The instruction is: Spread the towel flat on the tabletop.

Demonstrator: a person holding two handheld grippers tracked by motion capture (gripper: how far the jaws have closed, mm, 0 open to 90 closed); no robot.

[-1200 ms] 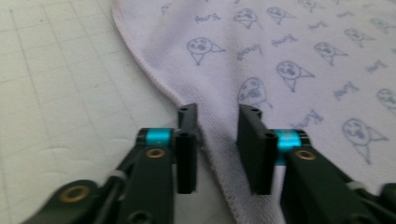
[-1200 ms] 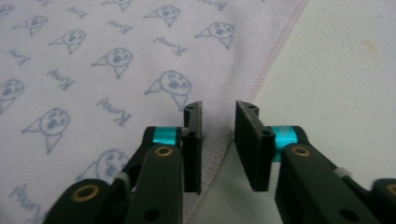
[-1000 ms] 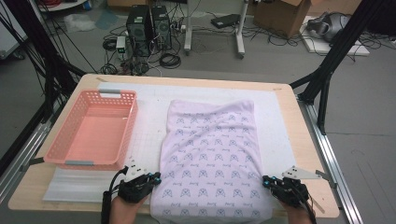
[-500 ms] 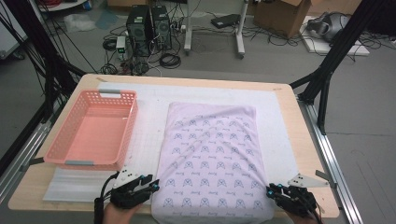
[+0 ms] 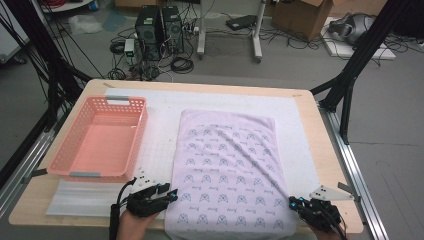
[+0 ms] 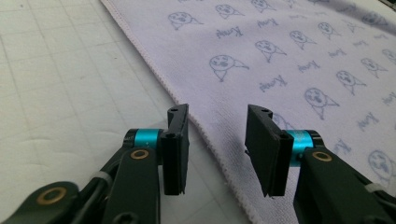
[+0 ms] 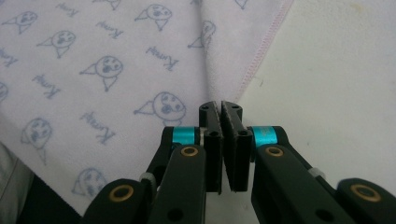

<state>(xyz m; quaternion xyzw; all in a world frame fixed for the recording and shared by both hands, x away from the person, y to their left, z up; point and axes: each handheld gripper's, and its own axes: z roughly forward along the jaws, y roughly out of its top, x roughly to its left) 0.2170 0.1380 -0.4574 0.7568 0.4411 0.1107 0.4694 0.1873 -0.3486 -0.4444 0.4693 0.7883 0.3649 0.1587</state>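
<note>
Faintly, "Kumy"-like script among printed faces on lilac towel (image 6: 289, 51)

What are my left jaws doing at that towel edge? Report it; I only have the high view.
Observer: In the left gripper view, the left gripper has its jaws apart, and they have just been opening. The hem of the towel lies in the gap, and neither pad presses on it.
Operator: Now give me the right side.
Observer: In the right gripper view, the right gripper has just been closing. Its jaws are shut, seemingly on the towel's edge near the corner, and a crease in the cloth runs up to them.
</note>
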